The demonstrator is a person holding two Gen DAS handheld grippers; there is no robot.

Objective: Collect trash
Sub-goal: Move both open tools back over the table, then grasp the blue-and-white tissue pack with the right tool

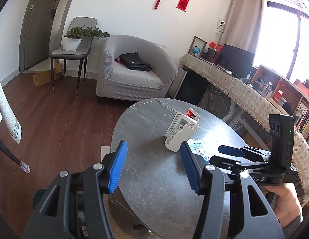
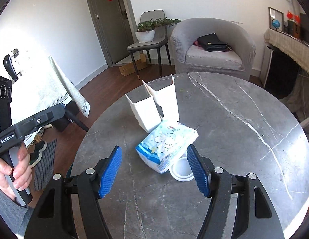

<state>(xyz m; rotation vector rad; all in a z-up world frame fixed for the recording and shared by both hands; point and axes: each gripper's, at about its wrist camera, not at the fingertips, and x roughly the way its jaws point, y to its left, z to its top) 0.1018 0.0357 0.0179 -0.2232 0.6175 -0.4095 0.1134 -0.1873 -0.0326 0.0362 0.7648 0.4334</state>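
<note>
My right tongs (image 2: 156, 172) spread wide, gripping nothing; tissue pack (image 2: 166, 146) just ahead on table (image 2: 244, 139), touching white boxes (image 2: 154, 109). My left tongs (image 1: 154, 166) likewise released.

Both black grippers, left gripper (image 1: 154, 169) and right gripper (image 2: 156, 172), show ribbed blue pads, silver screws, bare-skinned hands, grey sleeves.

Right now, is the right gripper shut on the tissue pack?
No: the right gripper is open, the tissue pack lying free on the table.
</note>
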